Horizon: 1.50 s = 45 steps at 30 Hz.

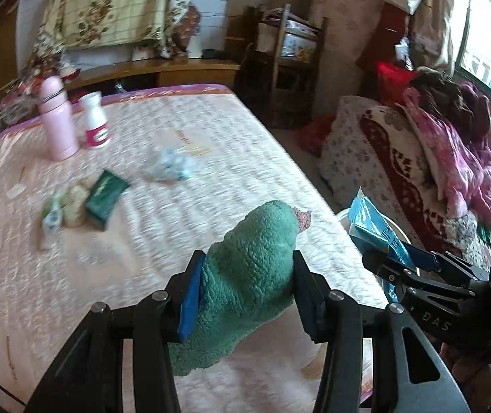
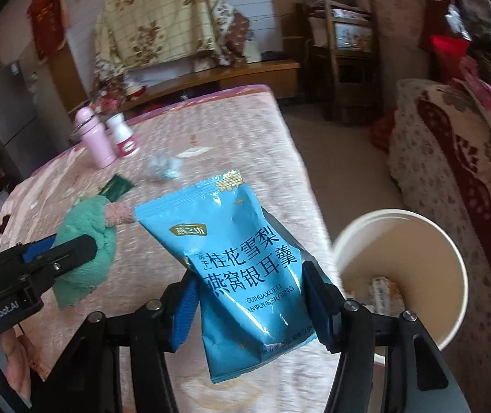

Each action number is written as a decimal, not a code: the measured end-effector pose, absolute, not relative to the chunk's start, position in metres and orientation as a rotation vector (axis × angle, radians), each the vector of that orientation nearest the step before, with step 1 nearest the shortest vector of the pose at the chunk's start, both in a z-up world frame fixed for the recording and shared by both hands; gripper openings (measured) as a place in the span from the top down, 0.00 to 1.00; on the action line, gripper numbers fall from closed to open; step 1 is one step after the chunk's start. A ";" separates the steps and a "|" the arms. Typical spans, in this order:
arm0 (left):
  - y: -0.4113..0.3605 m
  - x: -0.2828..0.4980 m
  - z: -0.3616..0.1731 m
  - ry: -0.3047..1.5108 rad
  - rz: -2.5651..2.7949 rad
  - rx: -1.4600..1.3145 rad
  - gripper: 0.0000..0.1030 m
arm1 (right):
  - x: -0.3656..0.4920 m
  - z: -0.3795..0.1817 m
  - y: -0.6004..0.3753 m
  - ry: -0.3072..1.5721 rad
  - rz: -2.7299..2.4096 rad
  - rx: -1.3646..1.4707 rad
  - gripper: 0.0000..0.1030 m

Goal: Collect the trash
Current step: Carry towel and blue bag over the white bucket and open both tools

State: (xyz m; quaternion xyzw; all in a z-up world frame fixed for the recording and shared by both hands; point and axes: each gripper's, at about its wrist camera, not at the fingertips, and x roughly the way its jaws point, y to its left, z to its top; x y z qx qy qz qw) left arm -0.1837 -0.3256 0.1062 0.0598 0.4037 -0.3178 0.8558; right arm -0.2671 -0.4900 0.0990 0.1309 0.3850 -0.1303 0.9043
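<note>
- Two claws were loaded at once: the left claw (image 1: pixel 245 275) was clamped on a green terry cloth (image 1: pixel 255 261), and the right claw (image 2: pixel 250 306) was clamped on a blue snack packet (image 2: pixel 242 265), both pads pressing its sides.
- Step in hand, by judgement: carrying the packet off the table (image 1: pixel 176 144) toward the white paper bucket (image 2: pixel 448 296) that stood just right of the table's near edge and served as the bin.
- Bucket contents: some paper-like scrap lay at its bottom; its nature could not be told.
- Next move called for, by judgement: bringing the packet over the bucket mouth, then letting the right claw's pads part so it dropped inside; the packet stood tall and could catch on the rim if released too low or off-centre.
- Trash left on the table: a crumpled pale wad (image 1: pixel 173 167) at mid-table, a dark green sachet (image 1: pixel 104 194) and small wrappers (image 1: pixel 63 210) to its left.
- Non-trash, far left: a pink flask (image 1: pixel 56 120) beside a white bottle (image 1: pixel 95 120) with a magenta label, unreadable.
- Writing read: packet "桂花雪梨 燕窝银耳羹", "GUIHUAXUELI", a green badge "燕之坊"; left tool body "GenRobot.AI"; right tool body "DAS".
</note>
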 end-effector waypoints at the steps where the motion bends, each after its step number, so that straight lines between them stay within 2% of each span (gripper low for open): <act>1: -0.331 -0.185 0.106 0.848 -0.674 0.131 0.51 | -0.270 0.099 -0.496 0.796 -0.280 0.281 0.41; 23: -0.472 -0.193 0.079 0.954 -0.882 0.167 0.51 | -0.315 0.067 -0.628 0.839 -0.536 0.375 0.41; 36: -0.525 -0.196 0.066 0.978 -0.949 0.194 0.51 | -0.324 0.039 -0.675 0.853 -0.631 0.489 0.41; 45: -0.536 -0.196 0.059 0.978 -0.942 0.216 0.51 | -0.331 0.035 -0.689 0.838 -0.685 0.523 0.28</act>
